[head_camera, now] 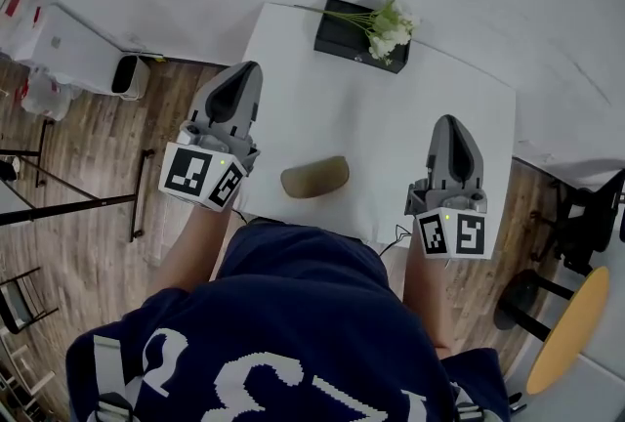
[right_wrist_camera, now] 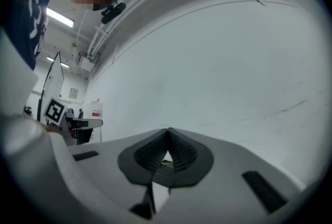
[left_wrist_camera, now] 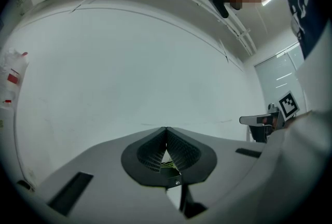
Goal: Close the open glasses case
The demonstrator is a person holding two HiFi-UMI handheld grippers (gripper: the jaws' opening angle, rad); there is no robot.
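Two grippers are shown in the head view, held over a white table point(head_camera: 293, 49) by a person in a dark blue top. The left gripper point(head_camera: 244, 70) is seen at the table's left edge and the right gripper point(head_camera: 451, 123) near its right side, both pointing away from the person. Between them, near the front edge, a brown glasses case point(head_camera: 314, 178) is seen lying flat with its lid down, touched by neither gripper. A black box point(head_camera: 344, 39) is set at the far edge, with white flowers point(head_camera: 389, 27) laid across it. Wooden floor point(head_camera: 88, 244) is visible on either side.

In the left gripper view, the ribbed jaws are pictured pressed together at their tips, with nothing caught between them. A plain white wall point(left_wrist_camera: 129, 72) fills the view ahead, and the other gripper's marker cube is glimpsed at the right.

In the right gripper view, the jaws are likewise seen closed tip to tip and empty, set against the same white wall, with the other gripper's marker cube at the left.
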